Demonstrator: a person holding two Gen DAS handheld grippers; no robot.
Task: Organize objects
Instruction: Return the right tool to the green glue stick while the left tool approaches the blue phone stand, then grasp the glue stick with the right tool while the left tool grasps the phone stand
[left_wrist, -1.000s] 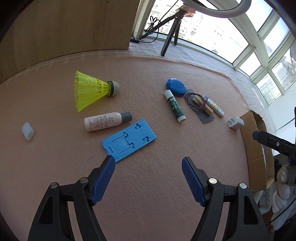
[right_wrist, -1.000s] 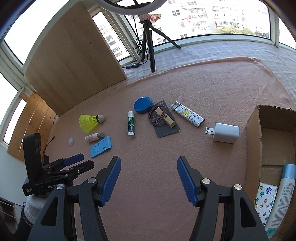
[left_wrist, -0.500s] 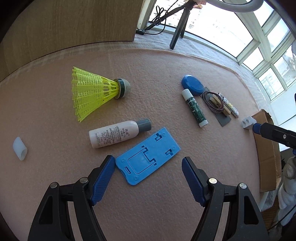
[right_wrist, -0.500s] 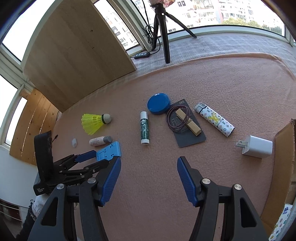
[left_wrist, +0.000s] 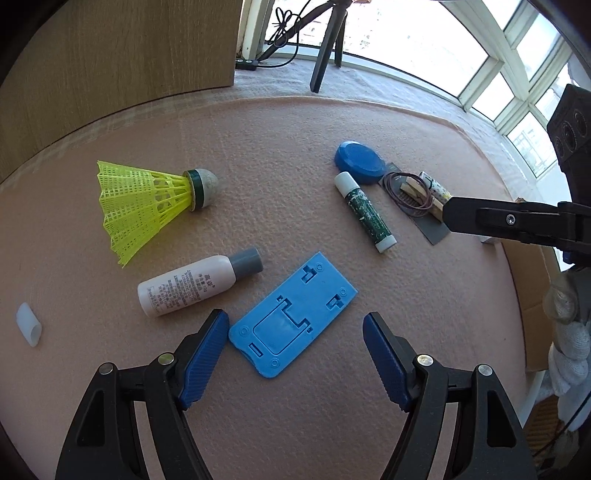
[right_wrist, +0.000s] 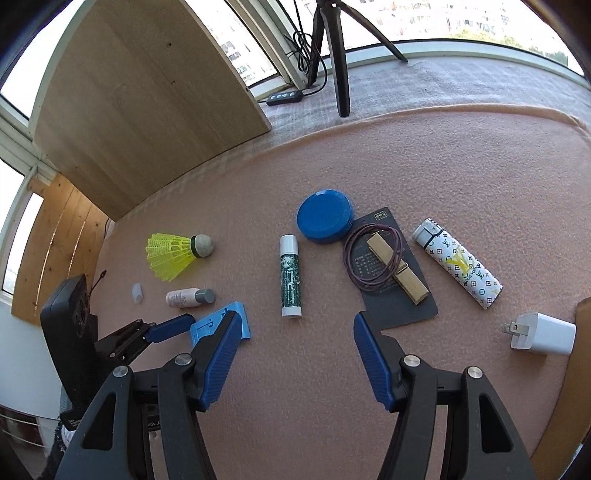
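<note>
Closing in over the last second, the open, empty left gripper (left_wrist: 295, 354) now straddled the flat blue plastic stand (left_wrist: 293, 319); the right gripper (right_wrist: 291, 354), likewise open and empty, had neared the green-labelled lip balm tube (right_wrist: 290, 276); pickups looked imminent.

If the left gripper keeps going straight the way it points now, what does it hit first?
Most likely the blue plastic stand, lying flat on the pink mat between the open jaws of the left gripper. Depth is unclear, so the mat just short of it is possible.
</note>
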